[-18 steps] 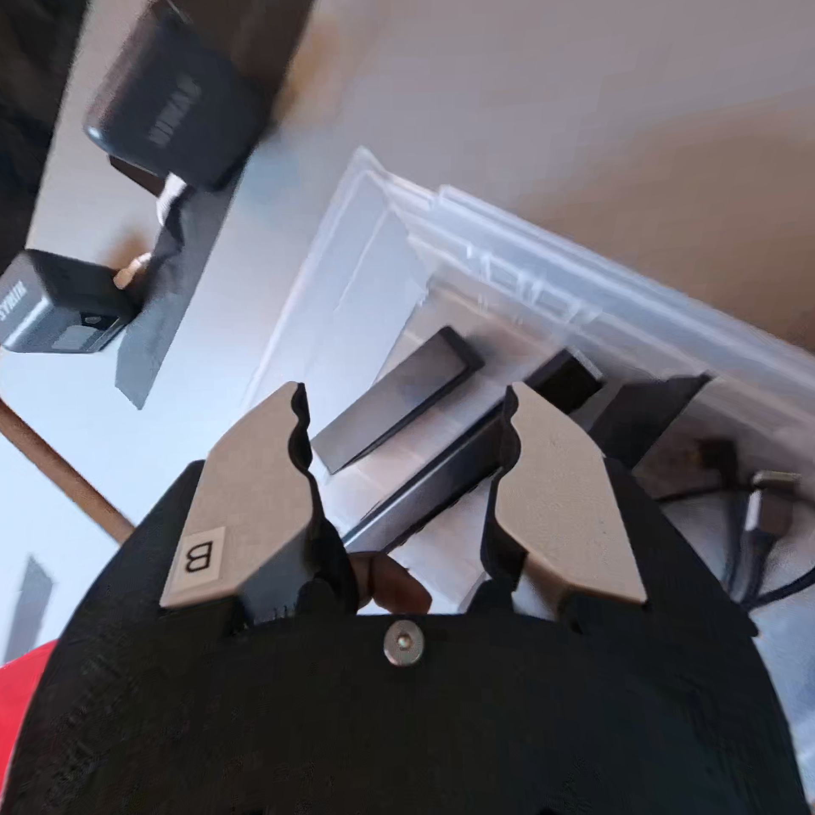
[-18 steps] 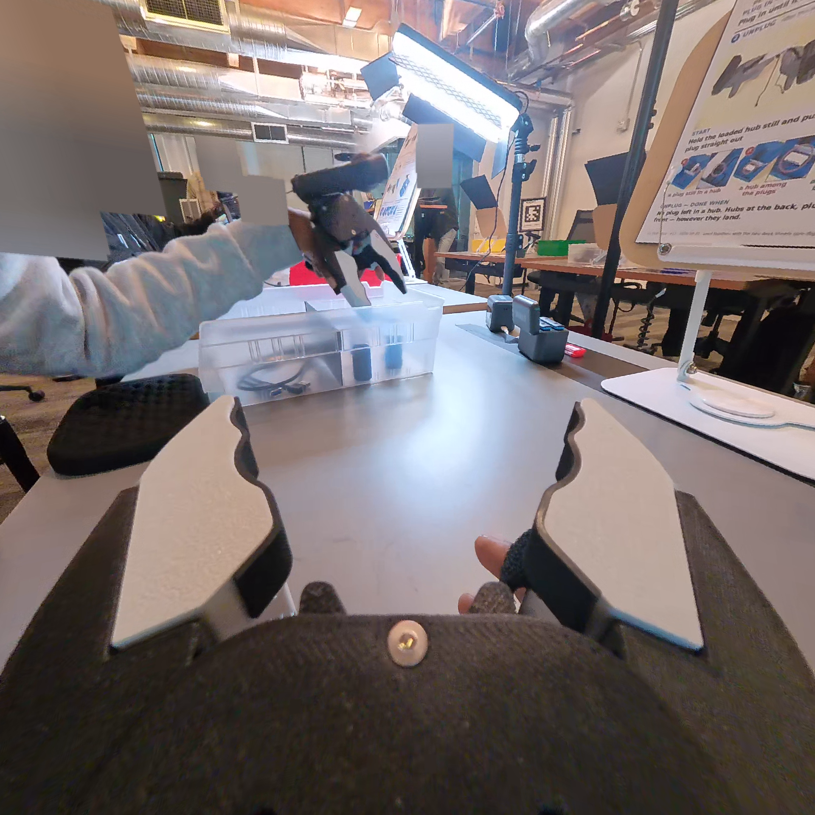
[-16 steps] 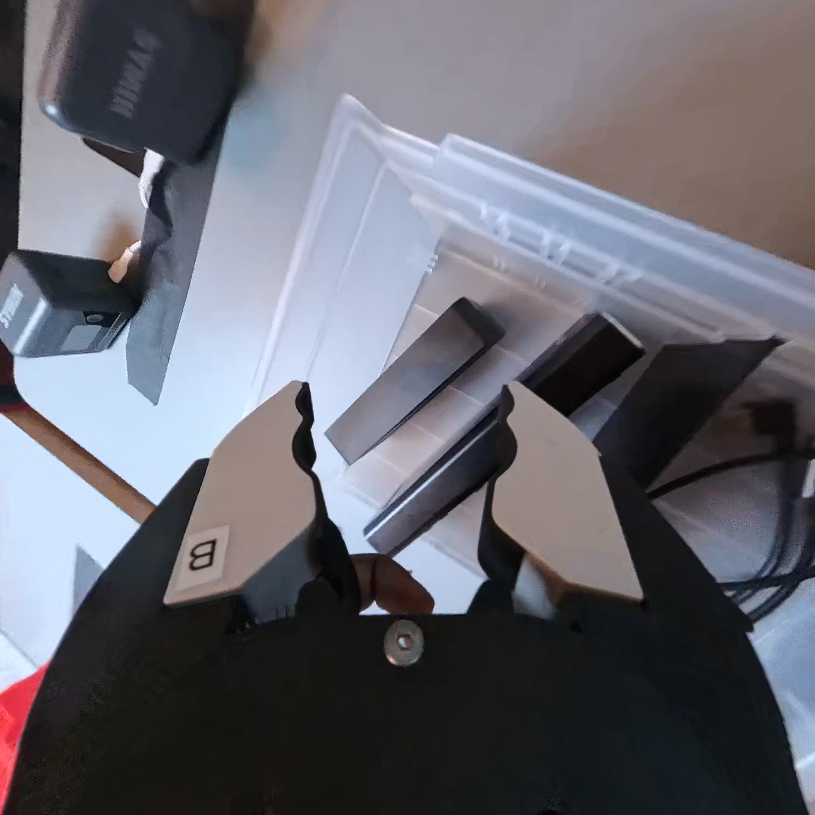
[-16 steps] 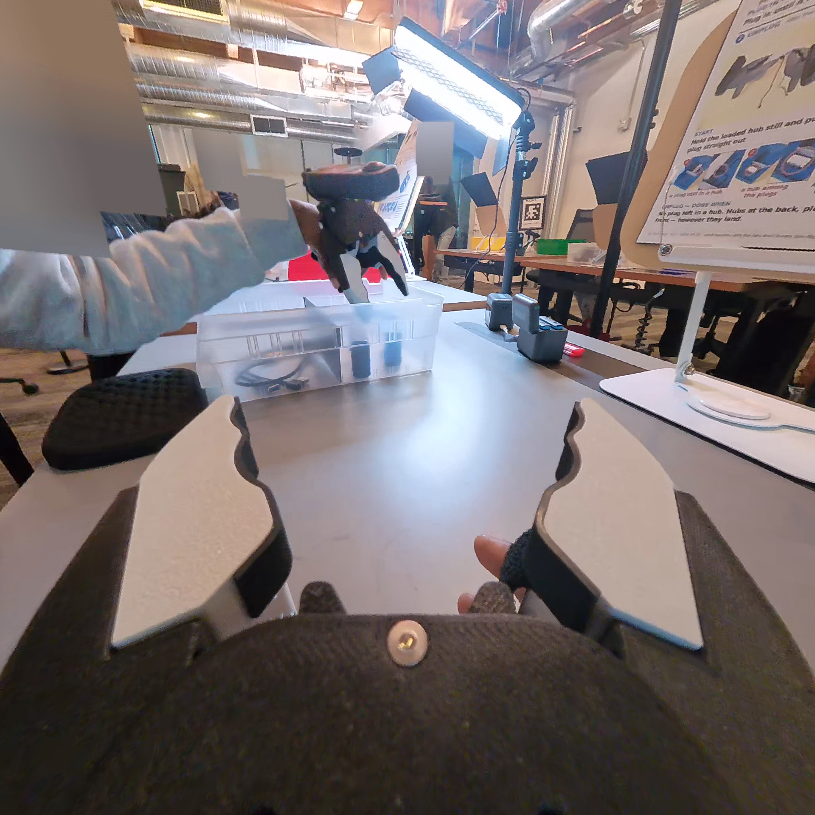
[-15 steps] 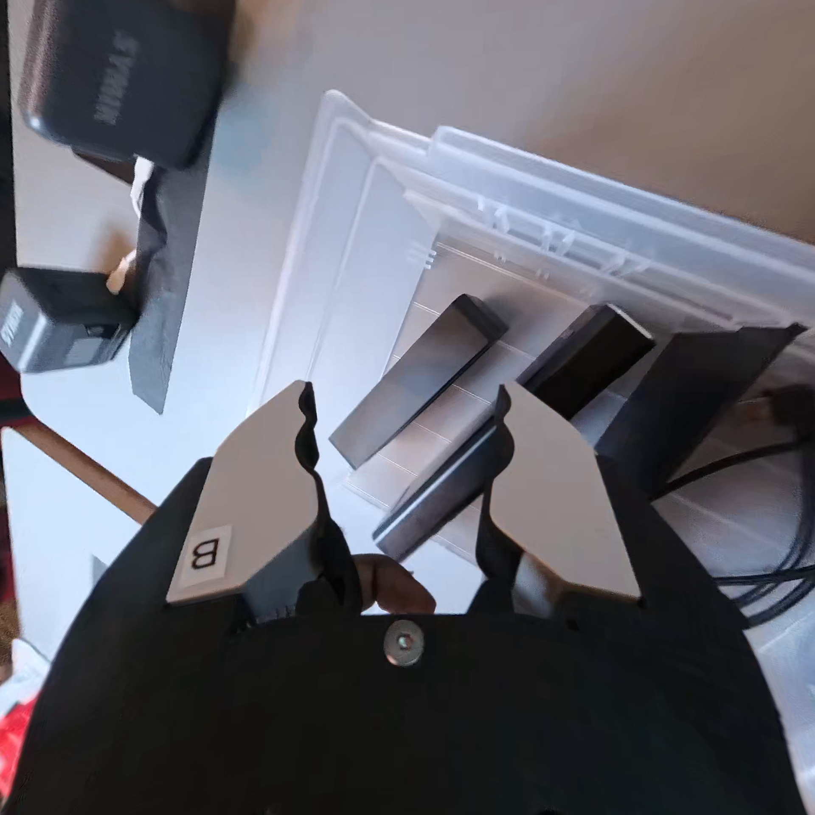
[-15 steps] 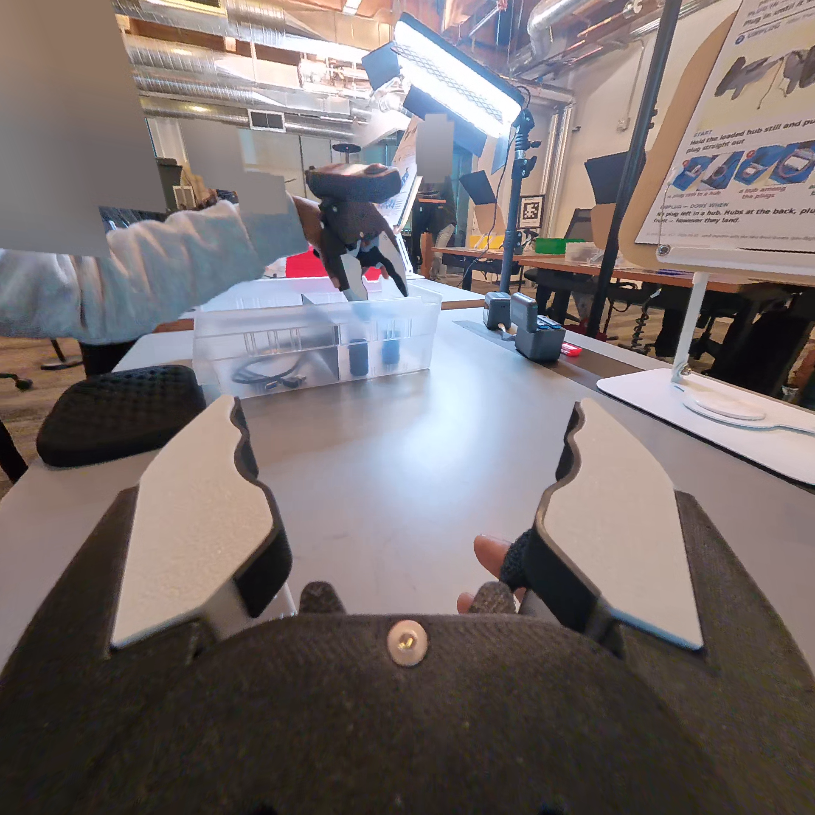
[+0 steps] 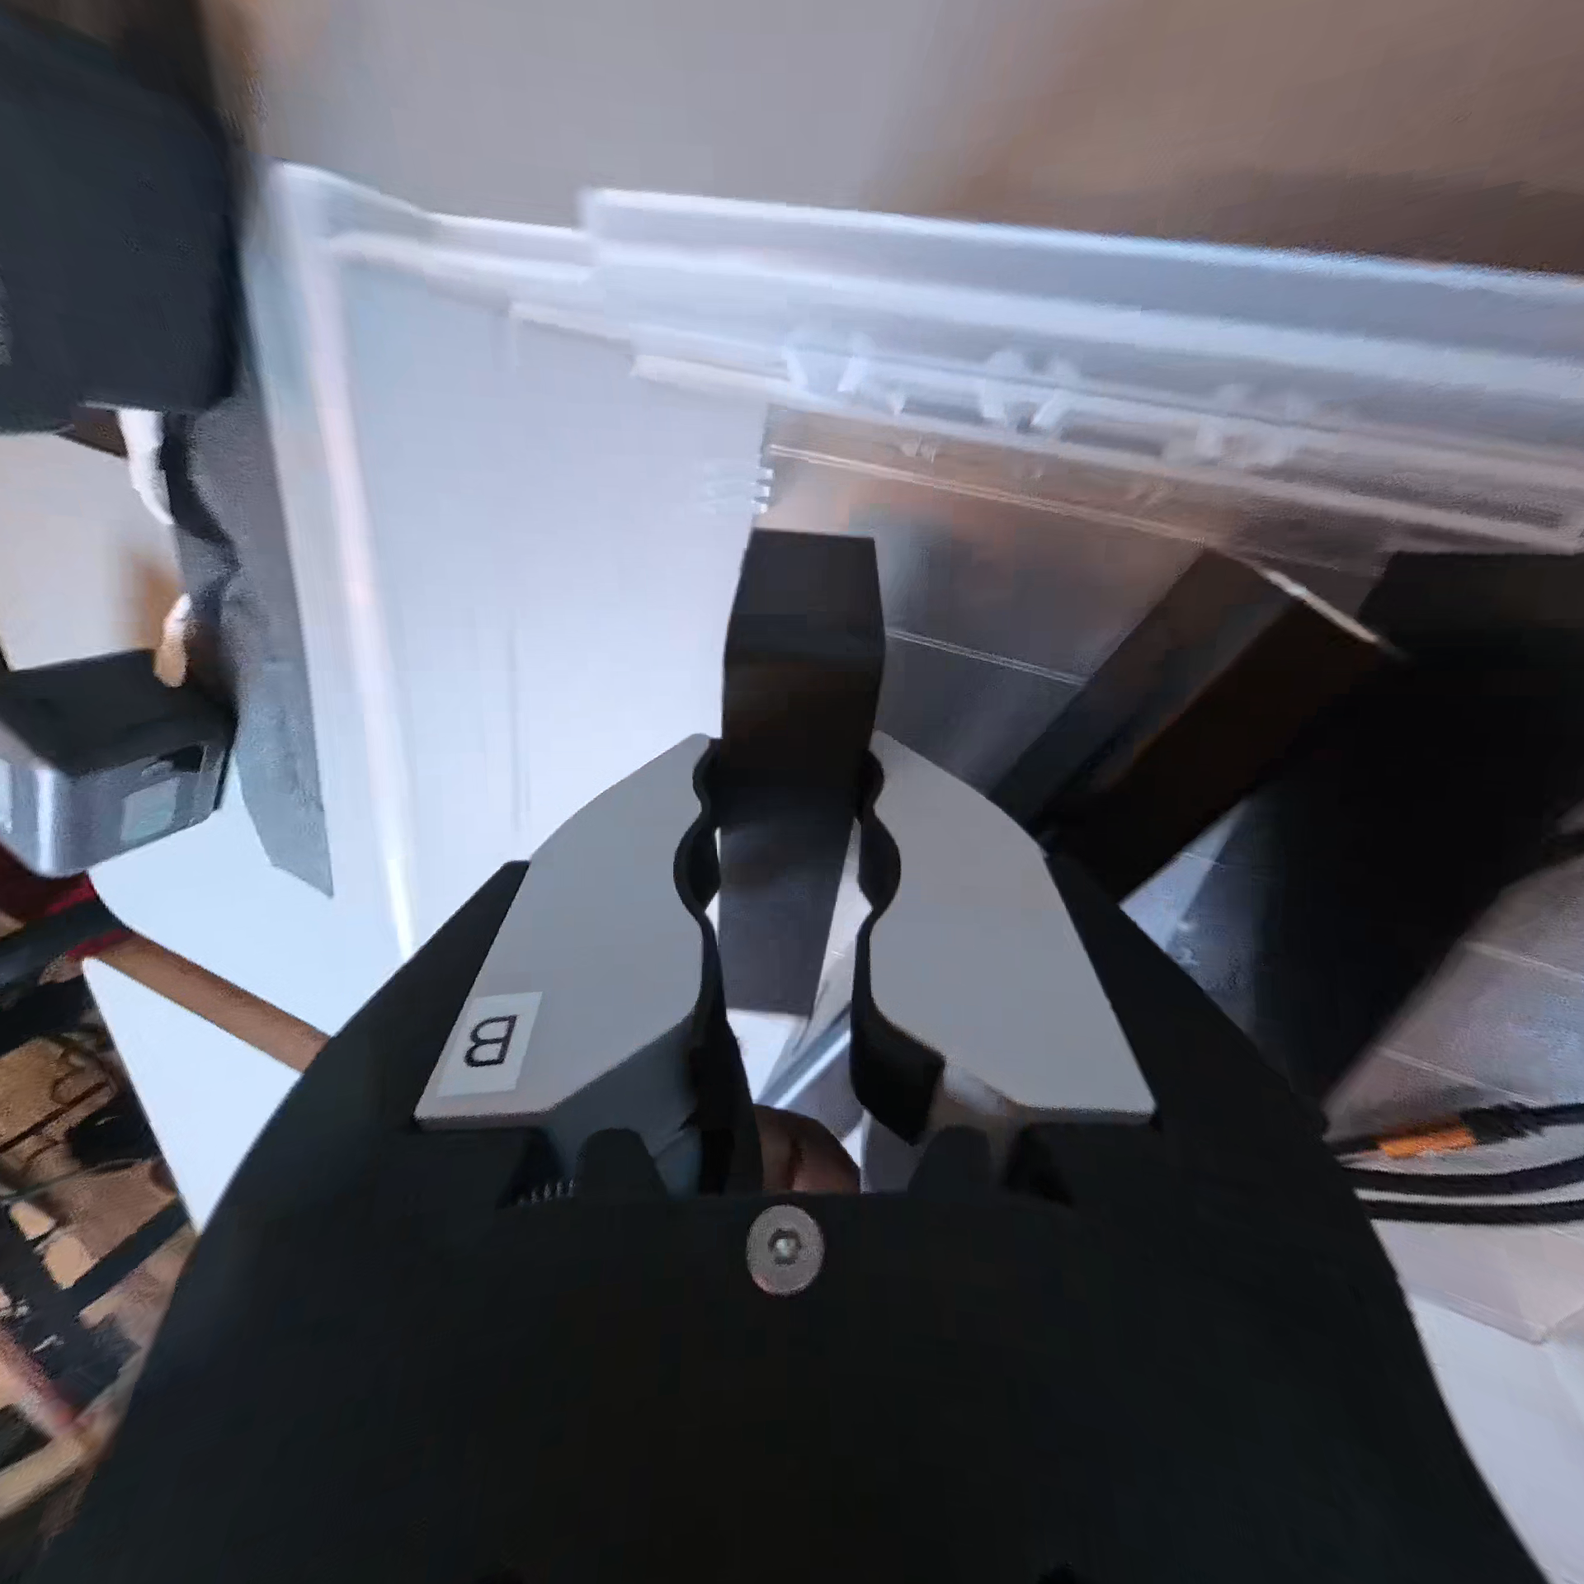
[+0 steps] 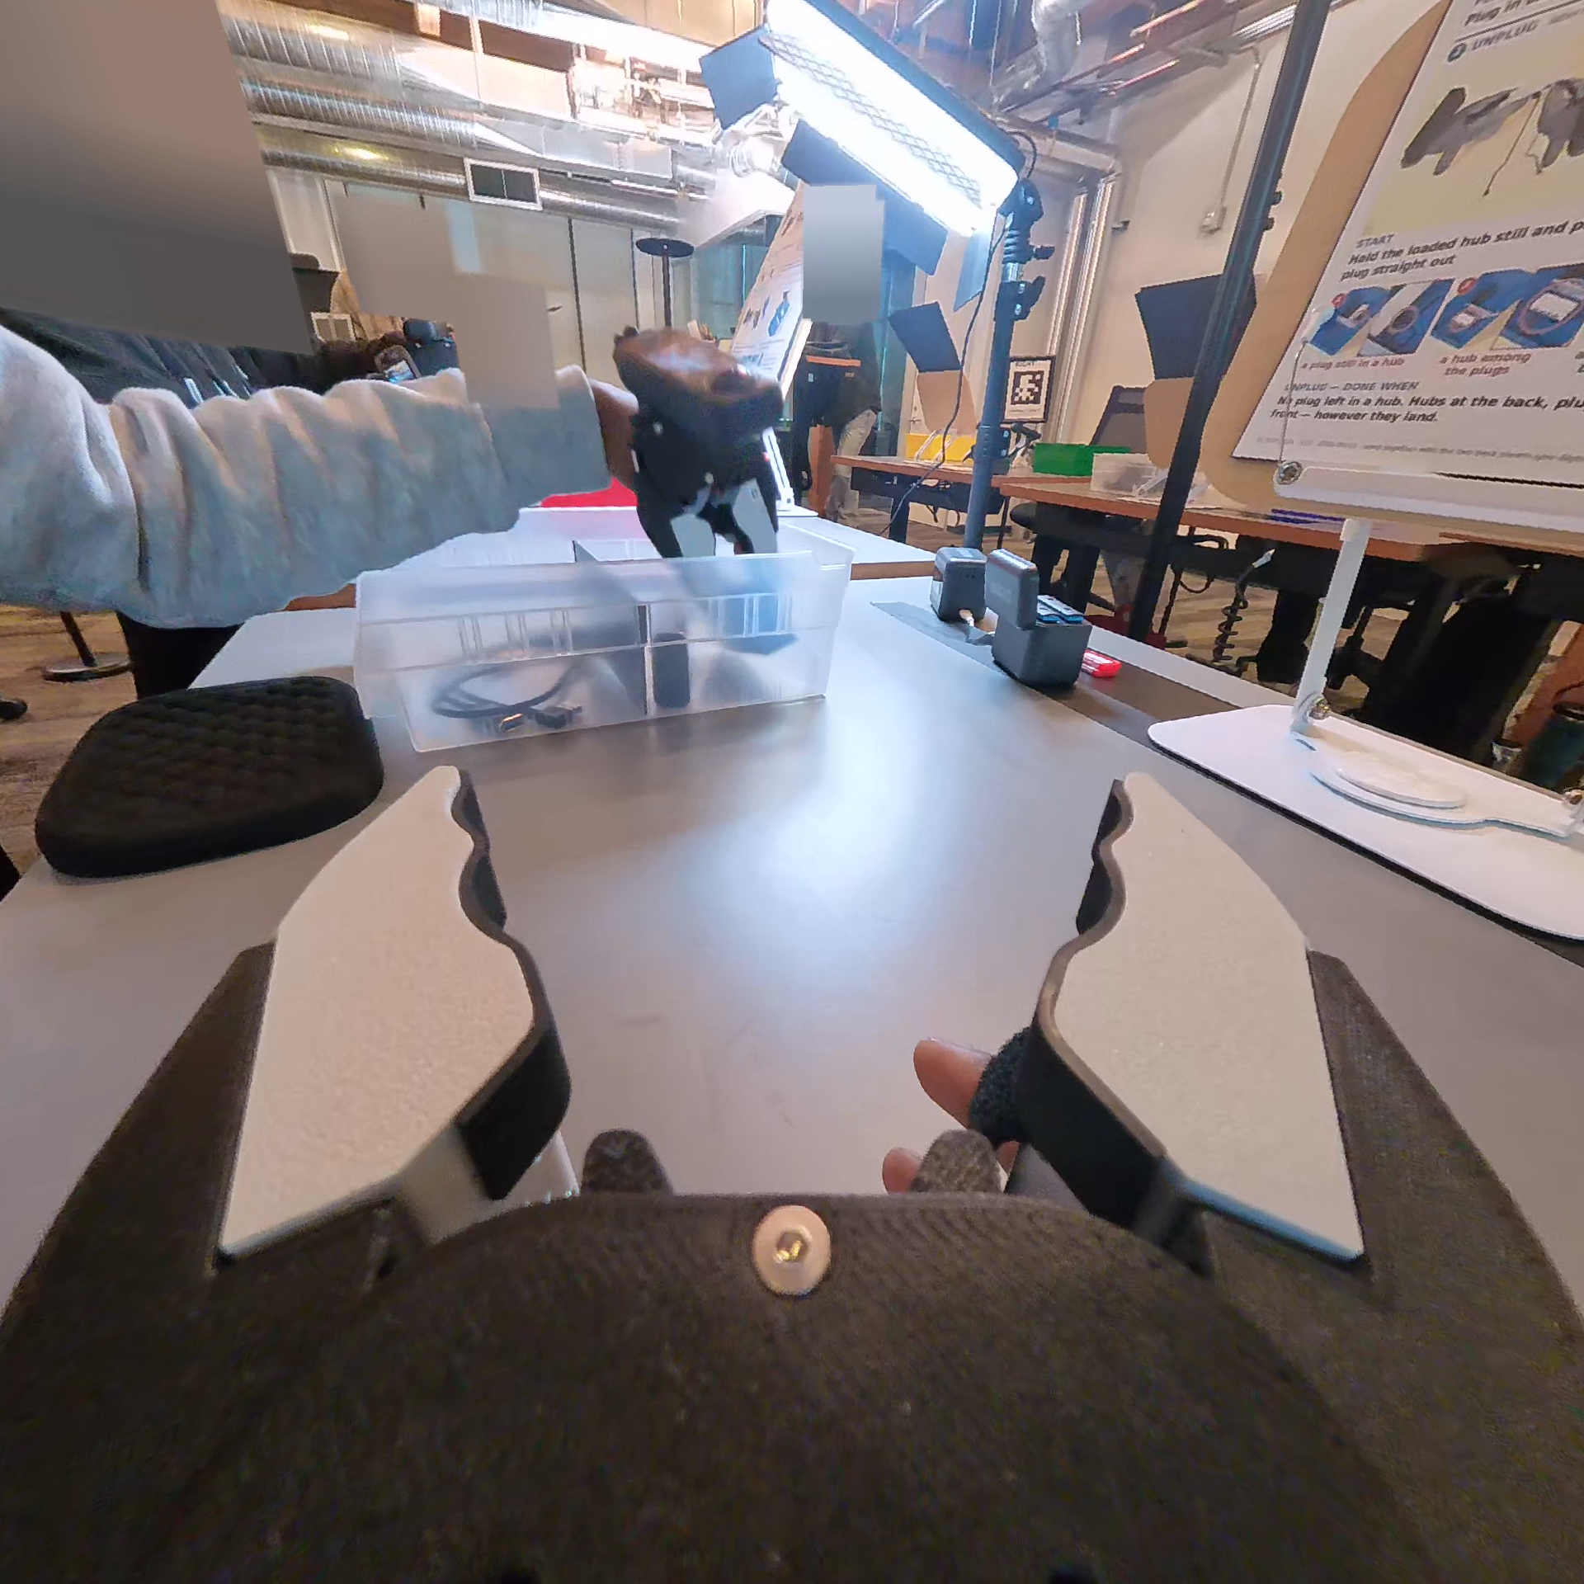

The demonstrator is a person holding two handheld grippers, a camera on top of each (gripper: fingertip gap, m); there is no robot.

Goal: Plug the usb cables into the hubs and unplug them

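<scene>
A clear plastic bin (image 7: 1114, 283) on the grey table holds two dark USB hubs and black USB cables (image 7: 1457, 1174). My left gripper (image 7: 789, 763) reaches down into the bin and is shut on one dark hub (image 7: 801, 643). The second hub (image 7: 1200, 686) leans just to its right. In the right wrist view the left gripper (image 8: 711, 523) is over the bin (image 8: 471, 617), with cables (image 8: 506, 711) in its left compartment and a hub (image 8: 671, 677) by the divider. My right gripper (image 8: 789, 789) is open and empty, low over the table, well in front of the bin.
A black cushion pad (image 8: 206, 771) lies at the table's left edge. Grey charger blocks (image 8: 1029, 617) sit on a dark tape strip to the right of the bin. A white stand base (image 8: 1371, 789) with an instruction board stands at the right. A person's sleeve (image 8: 257, 480) reaches in from the left. My hands' fingertips stand some 40 centimeters from each other.
My left gripper has dropped into the bin and shut on the left hub; it was open above the hubs before. The right gripper has stayed open and about still.
</scene>
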